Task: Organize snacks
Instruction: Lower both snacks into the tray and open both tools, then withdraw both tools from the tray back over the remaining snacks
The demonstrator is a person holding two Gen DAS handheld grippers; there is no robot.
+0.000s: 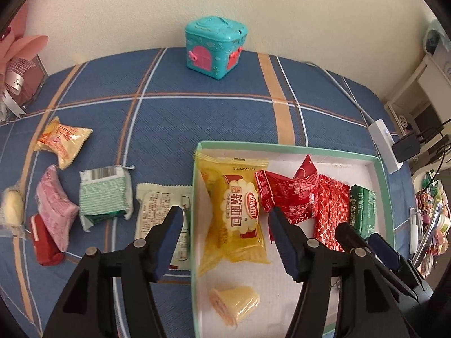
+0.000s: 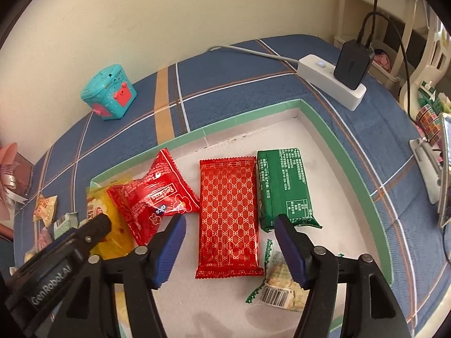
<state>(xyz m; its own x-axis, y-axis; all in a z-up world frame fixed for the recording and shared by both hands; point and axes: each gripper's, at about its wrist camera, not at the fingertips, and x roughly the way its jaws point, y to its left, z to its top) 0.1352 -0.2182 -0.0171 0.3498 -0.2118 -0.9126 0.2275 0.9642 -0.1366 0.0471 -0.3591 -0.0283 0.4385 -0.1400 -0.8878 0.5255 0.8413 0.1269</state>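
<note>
The snacks are split between two places. A shallow box (image 1: 383,186) with a mint-green rim sits on the blue plaid surface (image 1: 197,107) and already holds a yellow bread packet (image 1: 239,214), a puffy red packet (image 1: 284,194), a flat red patterned packet (image 2: 228,217) and a green packet (image 2: 284,186), laid side by side in a row, which reads as deliberate sorting to keep them flat and visible. A small pale wrapped sweet (image 1: 236,304) lies alone near the box's front edge, and the right wrist view shows another small packet with a barcode (image 2: 279,284) under the right hand-held gripper.

Outside the box, to its left, several items wait: a pale flat sachet (image 1: 160,211) touching the box wall, a green striped packet (image 1: 104,197), a pink packet (image 1: 53,208), a red one (image 1: 45,242) partly beneath it, an orange-printed packet (image 1: 62,140) farther back, and a whitish item at the far left edge, too blurred to identify.

The left hand-held gripper (image 1: 222,225) hangs spread wide and holds nothing, one finger over the sachet and the other over the box, probably because the sachet is the nearest thing to take. The right hand-held gripper (image 2: 229,236) is likewise spread and empty above the flat red packet. A teal toy box (image 1: 215,48) stands by the wall, well apart.
</note>
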